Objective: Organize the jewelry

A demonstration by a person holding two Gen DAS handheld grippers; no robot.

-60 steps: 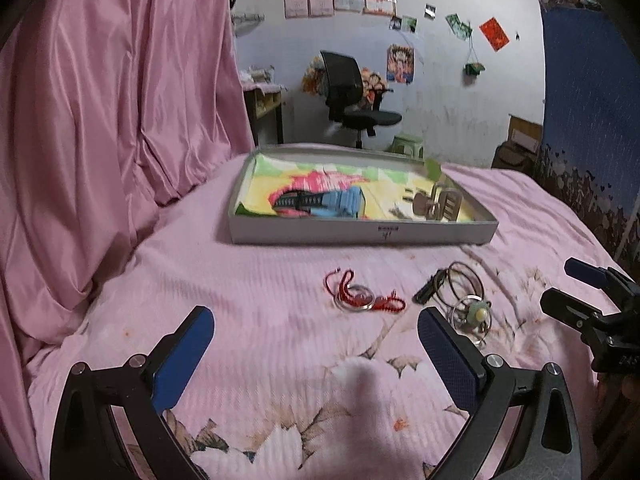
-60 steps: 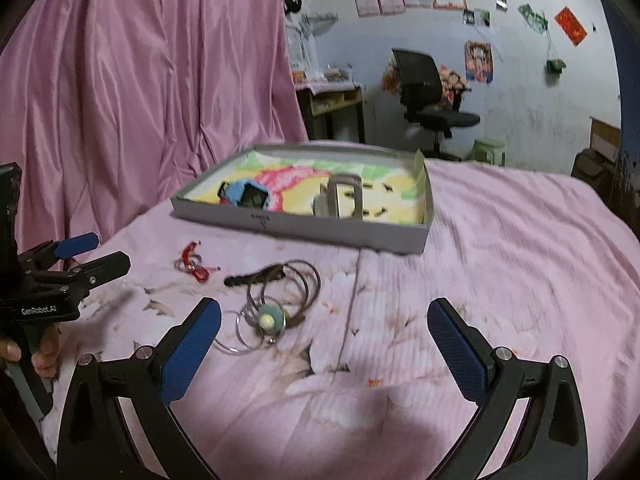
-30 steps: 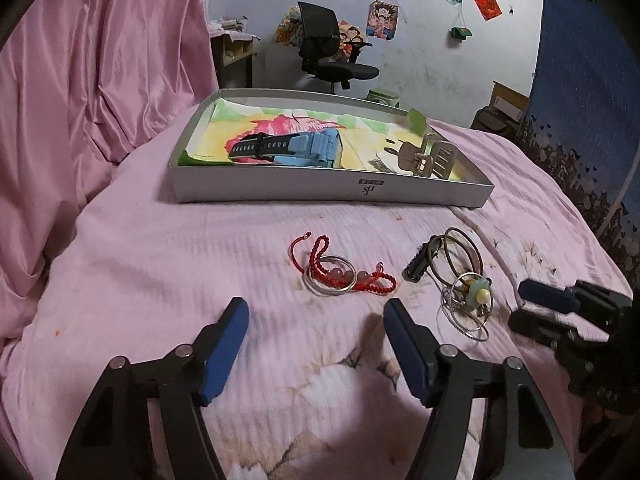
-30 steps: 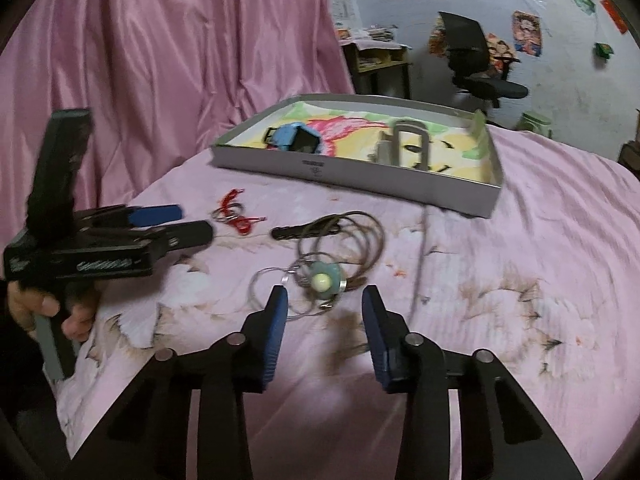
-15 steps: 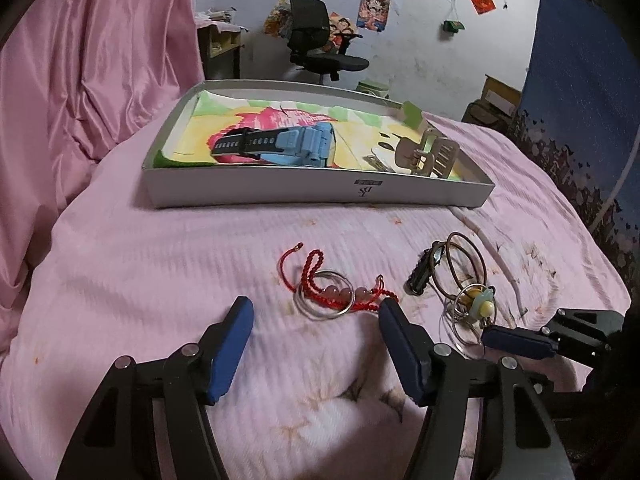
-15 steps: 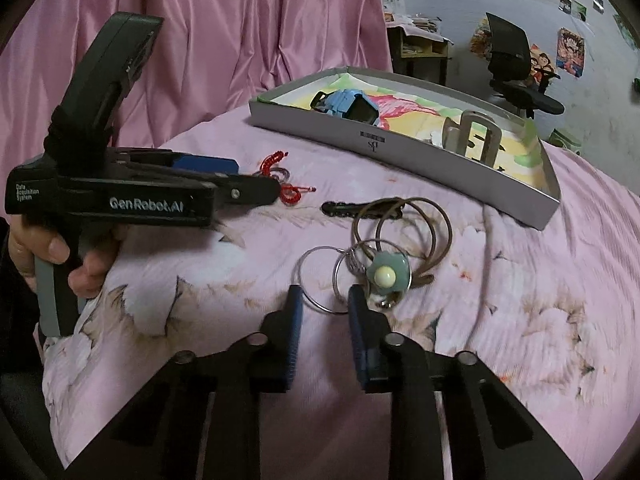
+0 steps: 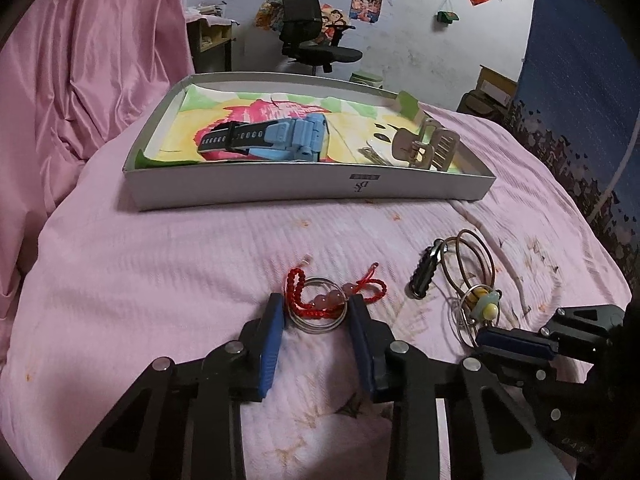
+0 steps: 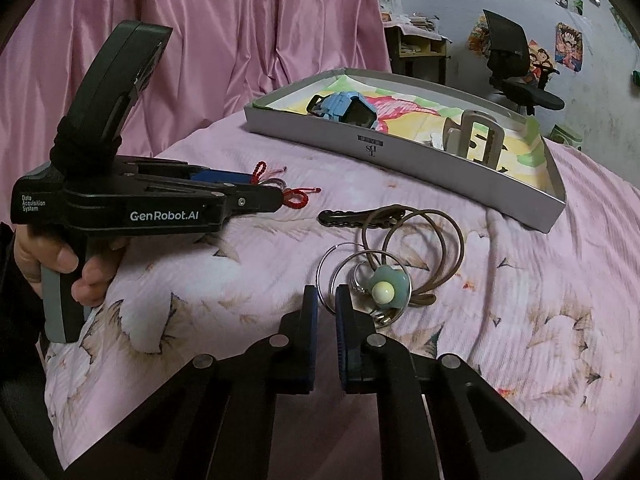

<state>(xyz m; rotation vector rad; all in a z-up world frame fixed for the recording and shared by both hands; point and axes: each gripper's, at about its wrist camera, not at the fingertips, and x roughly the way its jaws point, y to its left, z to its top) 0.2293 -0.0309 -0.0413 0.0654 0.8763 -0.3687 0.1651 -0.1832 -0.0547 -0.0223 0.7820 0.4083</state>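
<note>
A red cord bracelet point(image 7: 298, 292) threaded on a silver ring point(image 7: 316, 330) lies on the pink bedspread. My left gripper point(image 7: 316, 312) is open and straddles it, one blue pad close on each side. To the right lie silver hoops point(image 8: 348, 252), a pale green flower ring point(image 8: 386, 290), brown loops point(image 8: 436, 232) and a black clip point(image 8: 344, 216). My right gripper point(image 8: 326, 304) is nearly closed, with the near edge of the hoops pinched between its pads. Behind stands the grey tray point(image 7: 304, 196), holding a blue watch point(image 7: 280, 140) and a beige claw clip point(image 7: 424, 148).
Pink curtain fabric point(image 7: 80, 80) hangs along the left of the bed. A person's hand point(image 8: 60, 264) holds the left gripper's handle. A black office chair point(image 7: 312, 40) and a desk stand by the far wall. A dark blue cloth point(image 7: 580, 100) hangs at the right.
Both grippers dropped toward the bedspread and narrowed. The left one closed in around the red bracelet; the right one closed onto the edge of the silver hoops.
</note>
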